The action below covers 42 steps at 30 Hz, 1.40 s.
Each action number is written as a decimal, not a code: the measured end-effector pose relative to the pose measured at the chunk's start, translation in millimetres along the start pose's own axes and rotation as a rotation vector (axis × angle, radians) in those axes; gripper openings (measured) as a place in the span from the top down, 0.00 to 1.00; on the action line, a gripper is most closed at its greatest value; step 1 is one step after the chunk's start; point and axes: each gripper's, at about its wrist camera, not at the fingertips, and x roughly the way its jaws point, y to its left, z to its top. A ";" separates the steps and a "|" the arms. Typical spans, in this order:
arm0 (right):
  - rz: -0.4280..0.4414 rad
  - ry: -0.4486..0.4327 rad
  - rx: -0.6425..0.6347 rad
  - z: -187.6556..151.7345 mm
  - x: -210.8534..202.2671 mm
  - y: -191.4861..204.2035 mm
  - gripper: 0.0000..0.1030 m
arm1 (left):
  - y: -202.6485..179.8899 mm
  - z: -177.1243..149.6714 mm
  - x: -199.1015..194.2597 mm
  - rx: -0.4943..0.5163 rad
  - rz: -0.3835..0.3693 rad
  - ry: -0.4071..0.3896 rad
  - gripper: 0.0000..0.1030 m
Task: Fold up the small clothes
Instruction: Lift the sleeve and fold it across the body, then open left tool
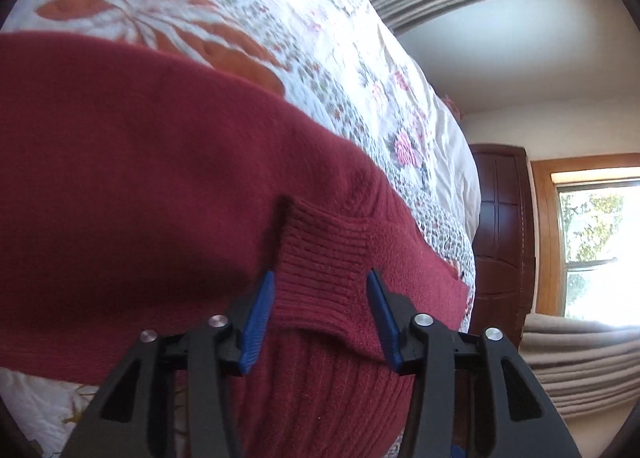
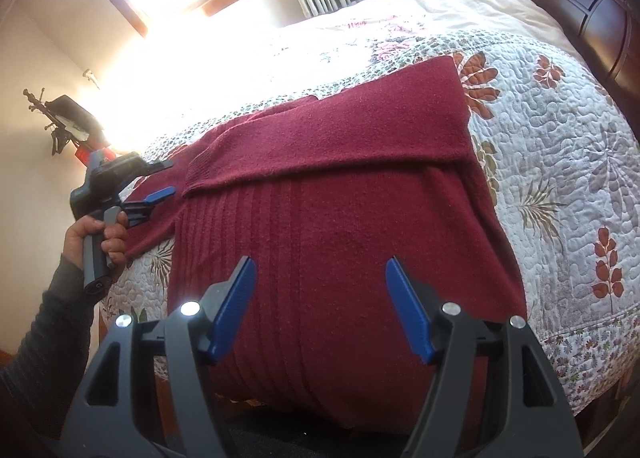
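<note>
My left gripper (image 1: 320, 314) stands spread and grasping nothing, its blue pads straddling the ribbed cuff (image 1: 320, 270) of the sleeve that lies folded across the maroon sweater (image 2: 340, 226); the cuff sits straight ahead between the fingers, so this hand is nearer it. My right gripper (image 2: 320, 310) also gapes unloaded, over the ribbed body panel at the near bed edge, the sweater's long axis running away from me across the floral quilt (image 2: 560, 146). Count: one sweater, one folded sleeve visible, two grippers, one quilt.
</note>
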 end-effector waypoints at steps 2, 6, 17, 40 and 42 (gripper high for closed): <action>0.012 -0.006 -0.006 3.3 0.1 3.6 0.33 | 27.7 -0.6 -45.4 -0.067 -0.018 -0.099 0.34; 0.038 -0.001 -0.036 8.0 4.2 16.0 0.28 | 99.8 -10.2 -146.8 -0.230 -0.016 -0.328 0.17; 0.093 0.071 -0.133 2.9 25.2 55.8 0.28 | 266.9 -20.9 -254.1 -0.622 0.060 -0.558 0.14; 0.080 0.020 -0.087 -1.3 -0.2 32.1 0.28 | 78.9 15.4 -304.8 -0.057 0.136 -0.670 0.92; 0.090 0.016 -0.087 -1.6 -1.7 31.5 0.28 | 24.4 13.9 -301.6 0.069 0.113 -0.659 0.92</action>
